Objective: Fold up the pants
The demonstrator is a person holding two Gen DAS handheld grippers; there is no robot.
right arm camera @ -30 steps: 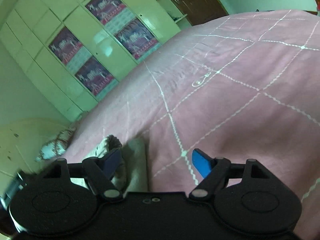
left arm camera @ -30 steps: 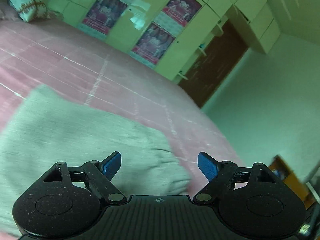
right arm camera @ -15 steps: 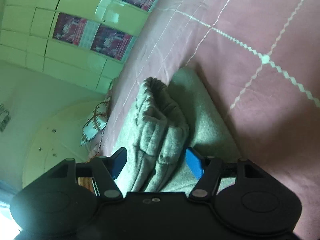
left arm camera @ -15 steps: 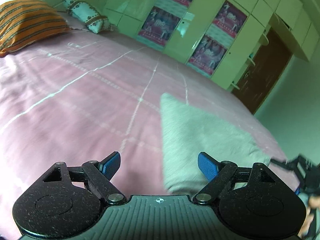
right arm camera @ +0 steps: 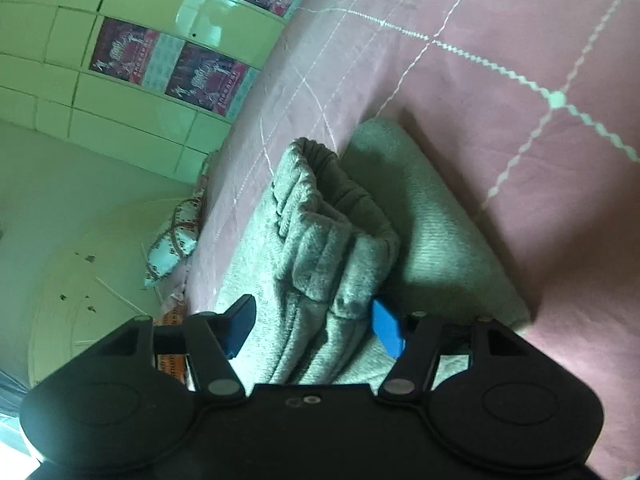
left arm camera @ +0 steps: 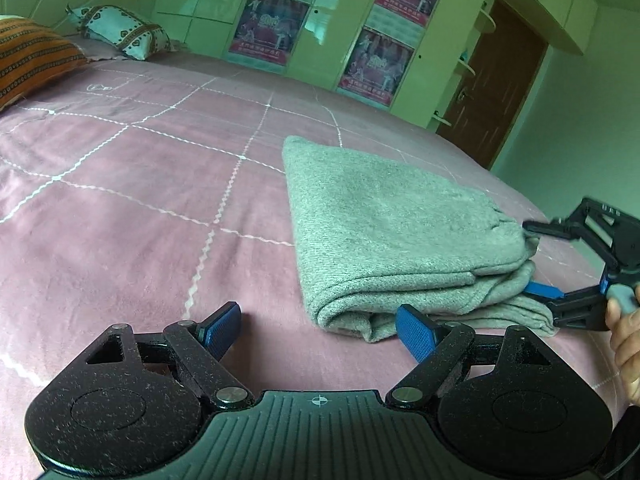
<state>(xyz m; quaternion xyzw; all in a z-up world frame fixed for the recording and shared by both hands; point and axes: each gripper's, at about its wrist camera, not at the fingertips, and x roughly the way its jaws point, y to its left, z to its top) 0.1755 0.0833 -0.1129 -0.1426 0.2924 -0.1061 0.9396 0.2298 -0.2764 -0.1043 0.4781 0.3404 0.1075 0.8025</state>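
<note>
Grey pants [left arm camera: 384, 232] lie folded on the pink bed [left arm camera: 140, 208] — the right gripper [right arm camera: 316, 326] straddles the waistband end, pads not yet pinching; the left gripper [left arm camera: 320, 330] hangs open, empty, beside the near corner — likely 1 last fold, needing both to grip

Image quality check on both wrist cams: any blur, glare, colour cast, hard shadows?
Left wrist view: sharp, green cast on walls, fisheye bends the cabinets, one glare patch on a door; folded pants evenly lit. Right wrist view: softer, gripper body nearly black; the bunched waistband throws a dark shadow across the pants and bedspread; glare on the cabinet.
</note>
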